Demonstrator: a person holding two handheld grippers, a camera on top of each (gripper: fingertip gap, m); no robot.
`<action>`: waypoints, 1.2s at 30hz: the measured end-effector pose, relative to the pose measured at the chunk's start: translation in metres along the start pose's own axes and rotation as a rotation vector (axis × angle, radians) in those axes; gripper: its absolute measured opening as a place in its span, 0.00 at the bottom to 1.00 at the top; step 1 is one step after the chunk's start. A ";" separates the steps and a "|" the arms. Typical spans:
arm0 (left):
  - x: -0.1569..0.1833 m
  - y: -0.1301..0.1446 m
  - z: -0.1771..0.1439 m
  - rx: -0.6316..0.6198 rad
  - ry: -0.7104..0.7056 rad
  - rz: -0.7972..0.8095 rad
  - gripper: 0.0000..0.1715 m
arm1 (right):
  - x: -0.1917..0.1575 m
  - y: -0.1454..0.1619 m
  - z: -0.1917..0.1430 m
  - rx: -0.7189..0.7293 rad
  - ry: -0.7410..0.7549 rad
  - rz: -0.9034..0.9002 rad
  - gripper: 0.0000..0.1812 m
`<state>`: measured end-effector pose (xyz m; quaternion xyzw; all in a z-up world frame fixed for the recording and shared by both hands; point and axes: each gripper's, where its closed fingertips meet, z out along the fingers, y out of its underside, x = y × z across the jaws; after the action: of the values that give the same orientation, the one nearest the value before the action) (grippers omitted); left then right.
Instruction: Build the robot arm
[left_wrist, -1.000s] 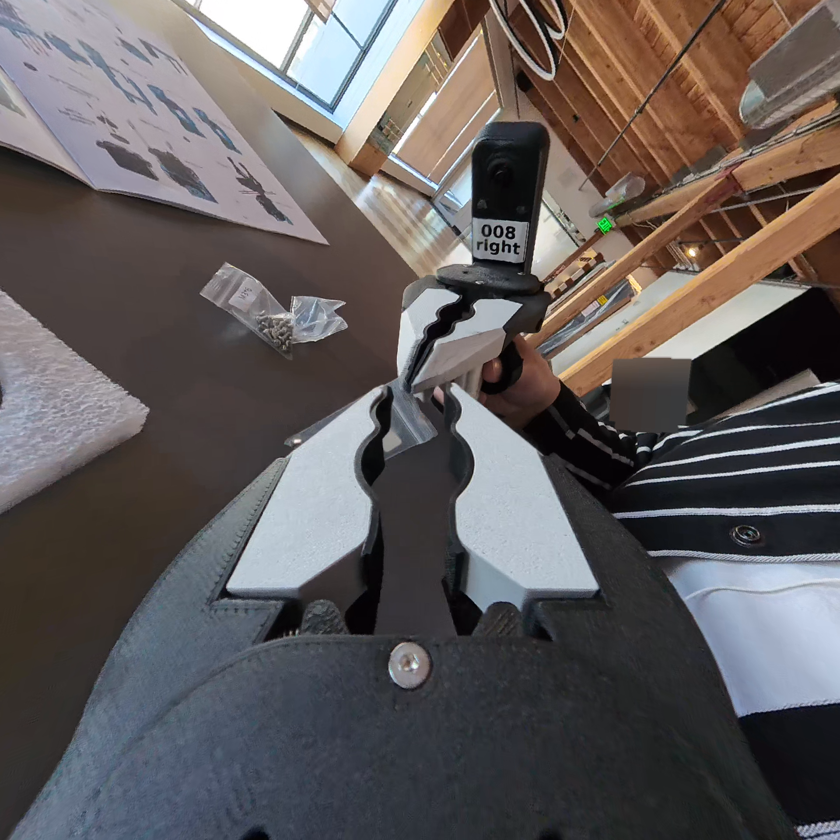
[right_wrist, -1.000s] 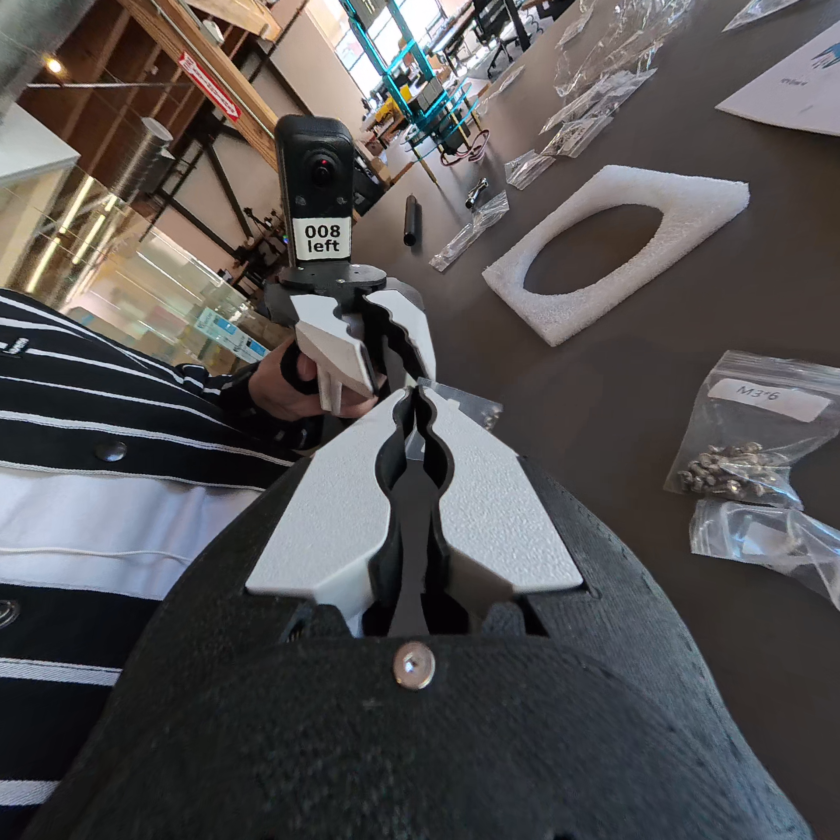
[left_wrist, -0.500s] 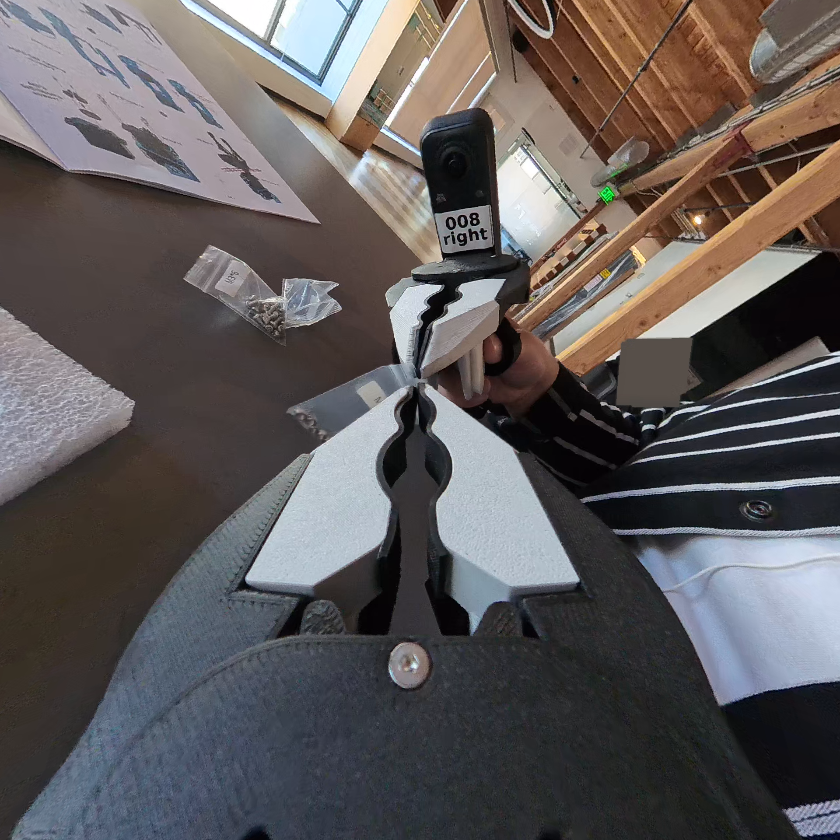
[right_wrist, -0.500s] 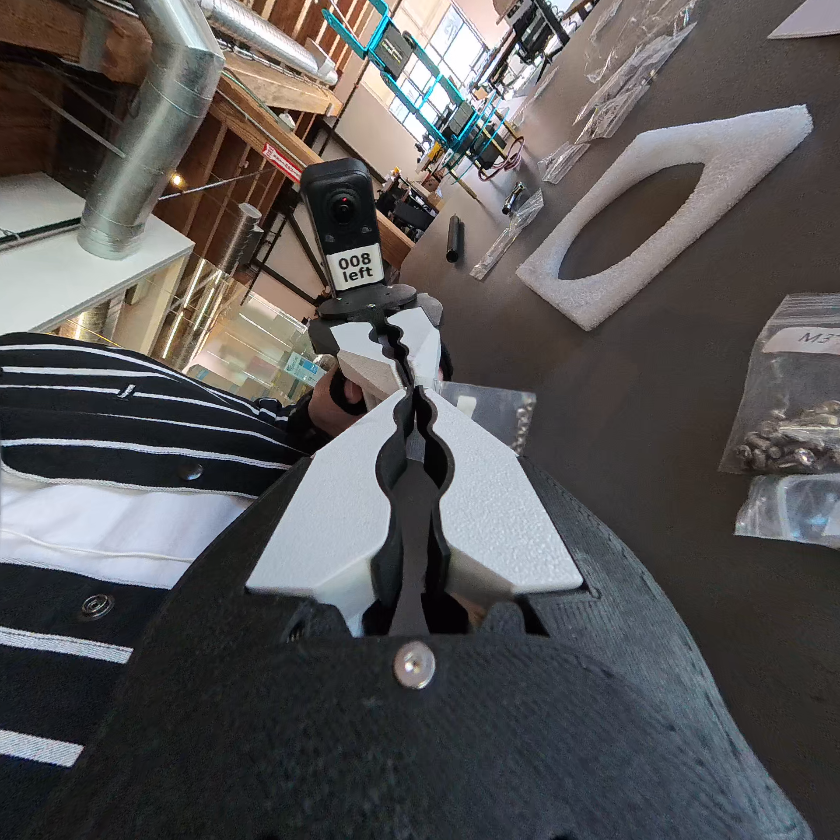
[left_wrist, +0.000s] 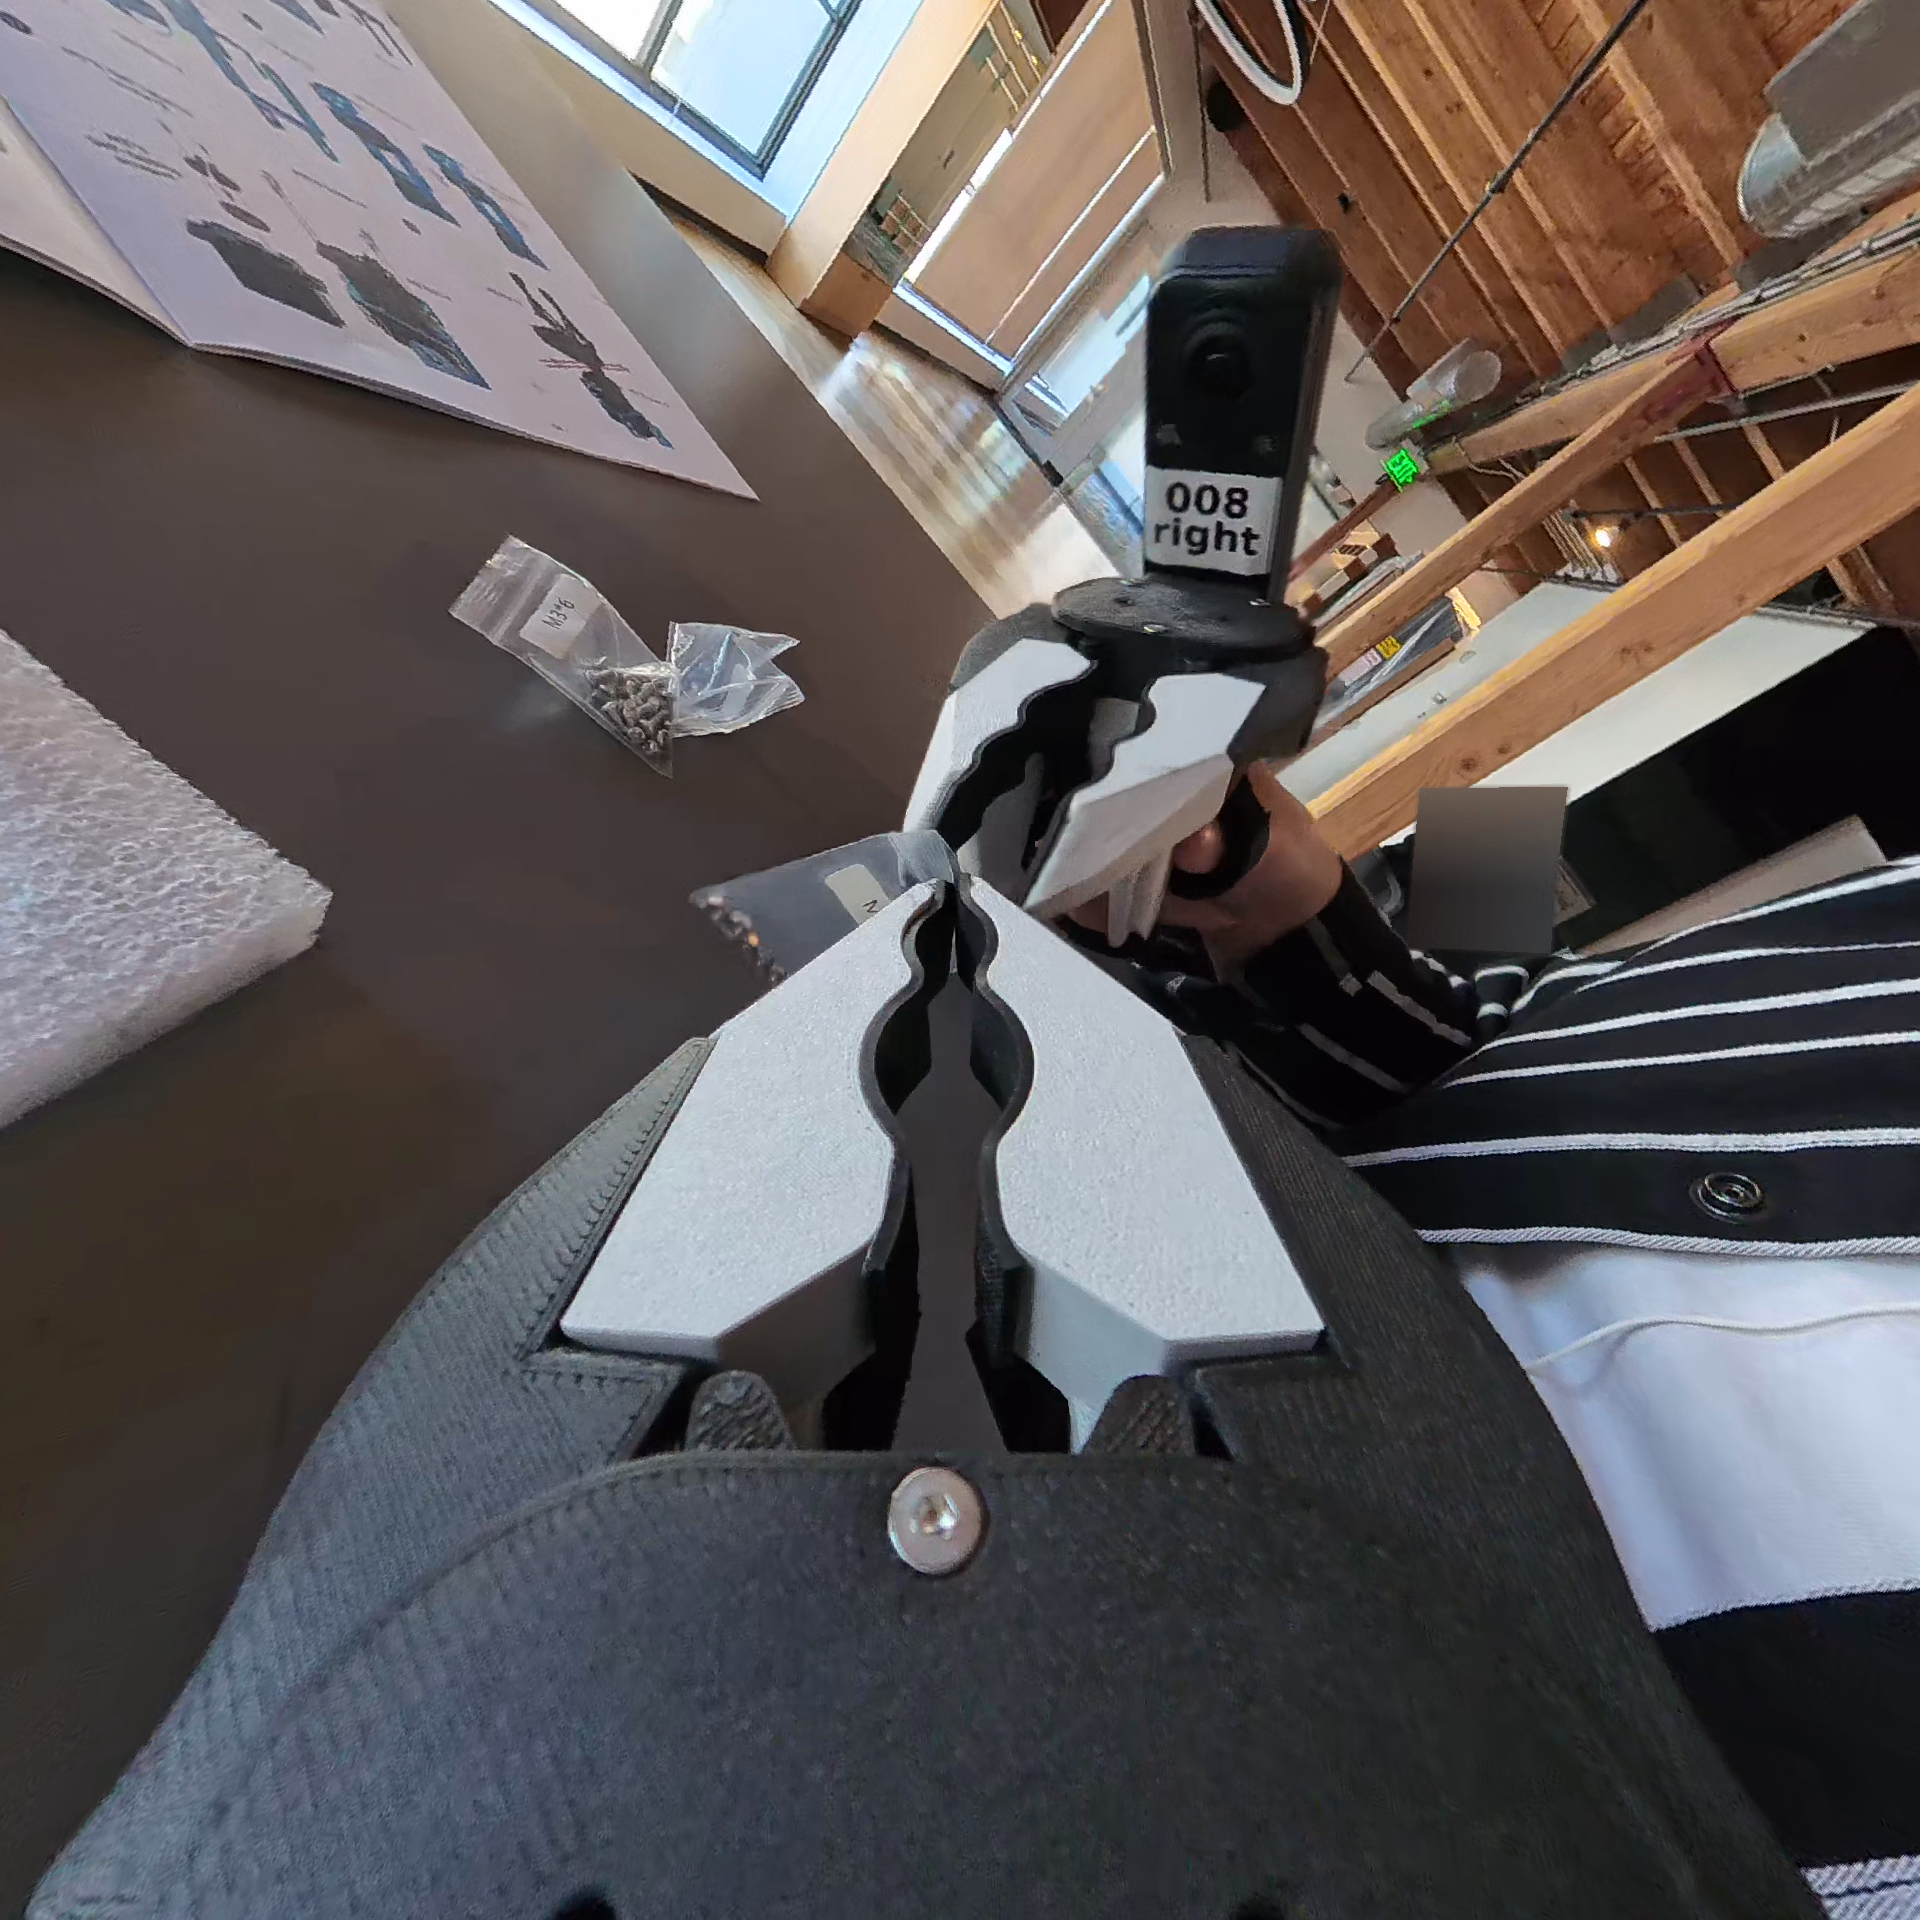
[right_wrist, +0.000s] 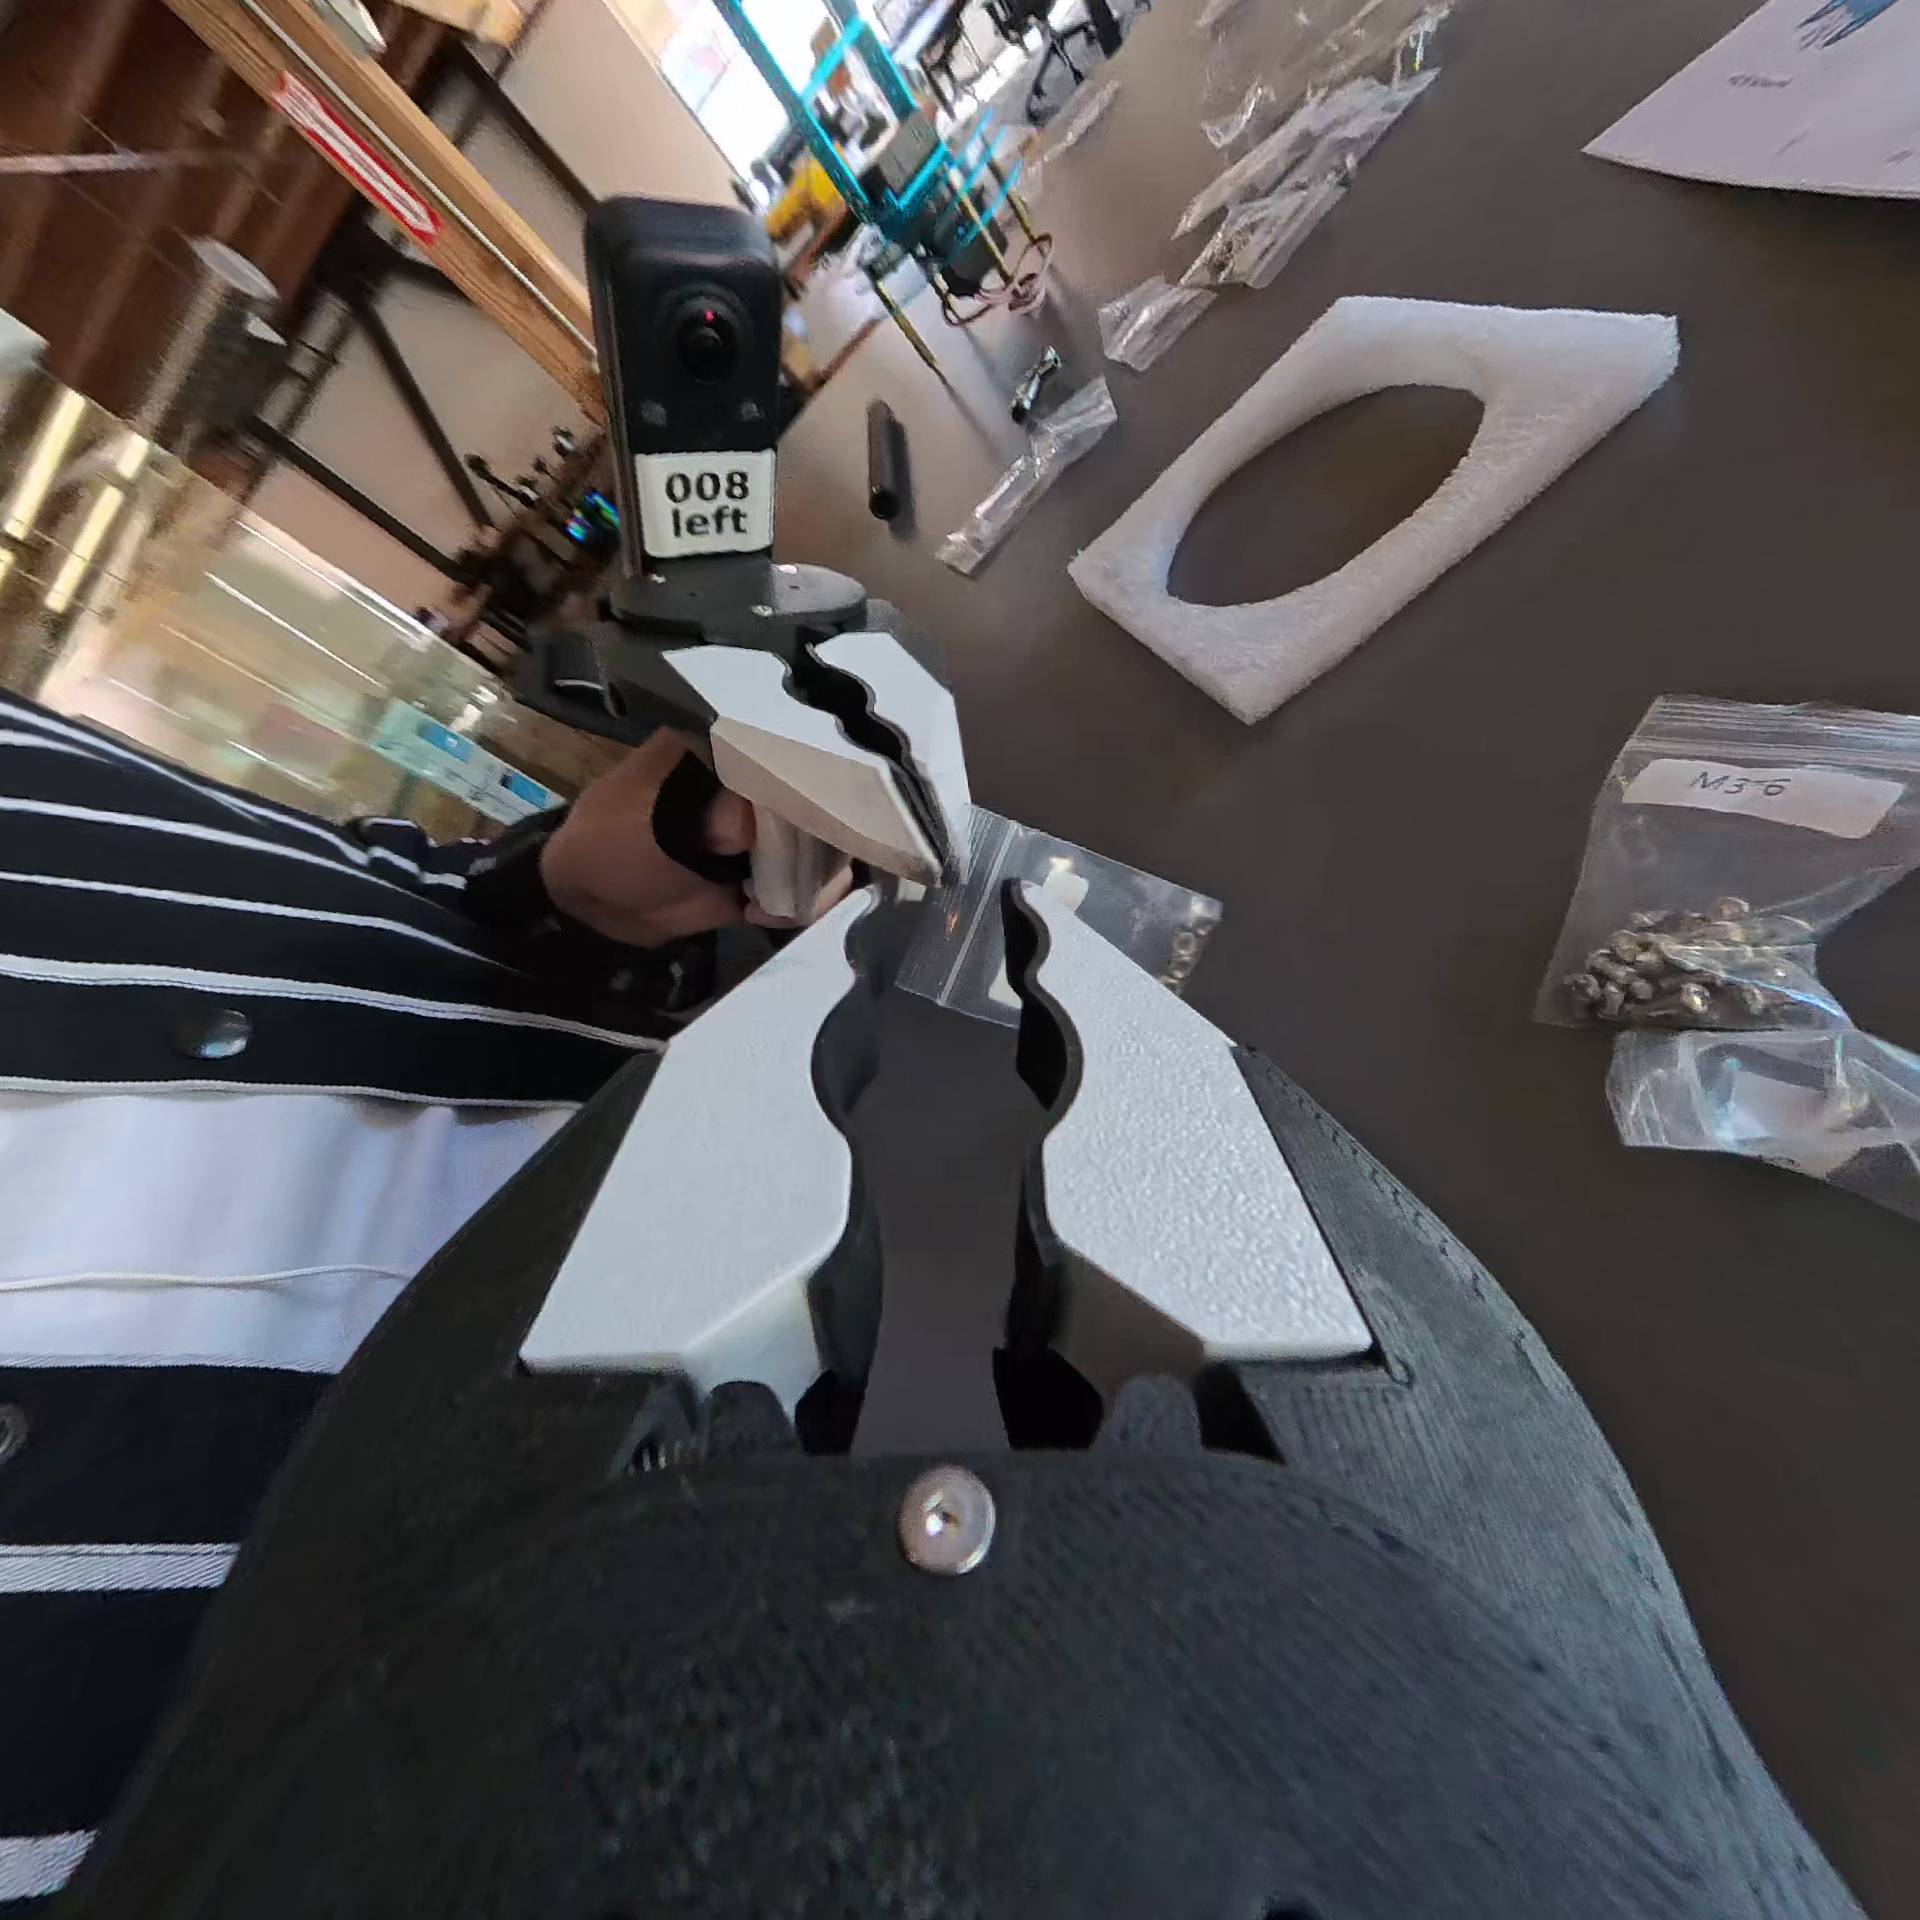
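Note:
A small clear zip bag (left_wrist: 810, 904) with a white label and a few small screws hangs just above the dark table (left_wrist: 312, 1143). My left gripper (left_wrist: 951, 896) is shut on its top edge. My right gripper (right_wrist: 940, 902) is open, its fingertips on either side of the bag's corner (right_wrist: 966, 961) without pinching it. In the right wrist view the left gripper (right_wrist: 943, 862) shows shut on the bag (right_wrist: 1101, 925). In the left wrist view the right gripper (left_wrist: 982, 857) shows open, right at the bag's top.
A labelled bag of screws (right_wrist: 1714, 935) and a crumpled clear bag (right_wrist: 1766, 1101) lie to the right. A white foam frame (right_wrist: 1558, 416), a black cylinder (right_wrist: 885, 457) and more plastic bags (right_wrist: 1039, 468) lie farther off. A printed sheet (left_wrist: 343, 239) lies beyond. A person in a striped shirt (left_wrist: 1610, 1091) holds both grippers. My left and right fingertips are right by each other.
One second ago my right gripper held the bag and my left was open. My left shut on the bag, then my right opened and let go.

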<state>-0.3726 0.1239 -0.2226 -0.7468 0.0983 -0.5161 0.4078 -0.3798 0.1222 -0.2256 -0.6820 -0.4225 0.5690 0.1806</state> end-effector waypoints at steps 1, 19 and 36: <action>0.001 0.001 0.001 -0.006 0.003 0.000 0.00 | -0.001 0.002 0.000 -0.009 0.012 -0.009 0.12; 0.008 0.008 0.003 -0.051 -0.025 0.083 0.00 | -0.005 0.004 -0.006 0.033 -0.055 0.100 0.00; 0.009 0.010 0.005 -0.063 -0.031 0.099 0.00 | -0.007 0.014 -0.002 -0.032 -0.024 0.078 0.05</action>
<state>-0.3617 0.1142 -0.2240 -0.7614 0.1451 -0.4803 0.4105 -0.3727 0.1091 -0.2304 -0.6940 -0.4067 0.5768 0.1423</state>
